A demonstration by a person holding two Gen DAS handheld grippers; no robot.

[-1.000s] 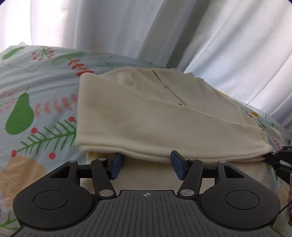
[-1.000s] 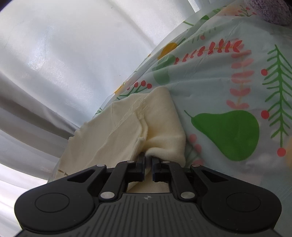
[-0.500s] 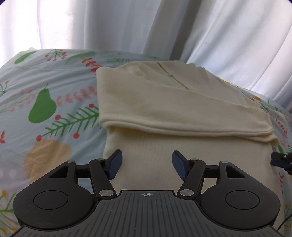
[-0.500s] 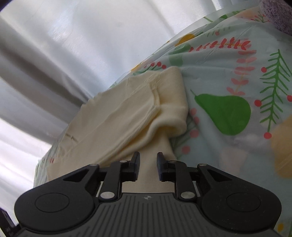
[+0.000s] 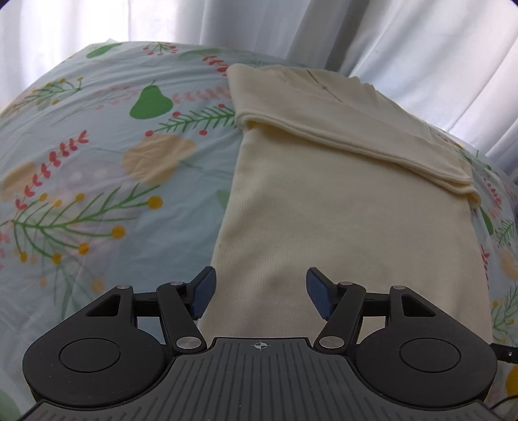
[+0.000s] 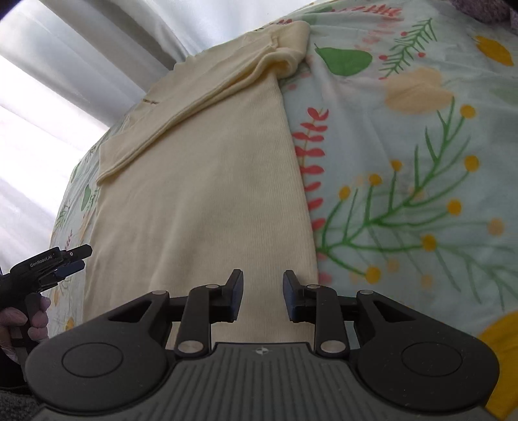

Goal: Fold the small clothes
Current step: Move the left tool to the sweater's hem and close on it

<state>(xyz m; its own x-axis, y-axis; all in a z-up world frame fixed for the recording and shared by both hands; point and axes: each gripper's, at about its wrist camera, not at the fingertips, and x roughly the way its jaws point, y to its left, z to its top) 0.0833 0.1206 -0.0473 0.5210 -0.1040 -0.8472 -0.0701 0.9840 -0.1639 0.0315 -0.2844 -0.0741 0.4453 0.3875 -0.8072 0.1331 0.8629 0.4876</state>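
A cream knit garment [image 5: 340, 210] lies flat on the bed, its far part folded over toward me in a band [image 5: 340, 110]. My left gripper [image 5: 260, 288] hovers open over the garment's near left edge, with nothing between its blue pads. In the right wrist view the same garment [image 6: 200, 194] runs away from me, the folded band [image 6: 226, 74] at its far end. My right gripper [image 6: 263, 291] sits over the near right edge, its jaws opening and no cloth pinched between them. The left gripper [image 6: 64, 262] shows at the left, held by a hand [image 6: 19, 320].
The garment rests on a pale blue bedsheet [image 5: 97, 162] printed with pears, sprigs and berries, which also spreads to the right of the cloth [image 6: 404, 162]. White curtains [image 5: 259, 26] hang close behind the bed's far edge.
The right gripper let go of the folded edge and opened. Both grippers drew back from the fold toward the garment's near end. The left gripper stayed open.
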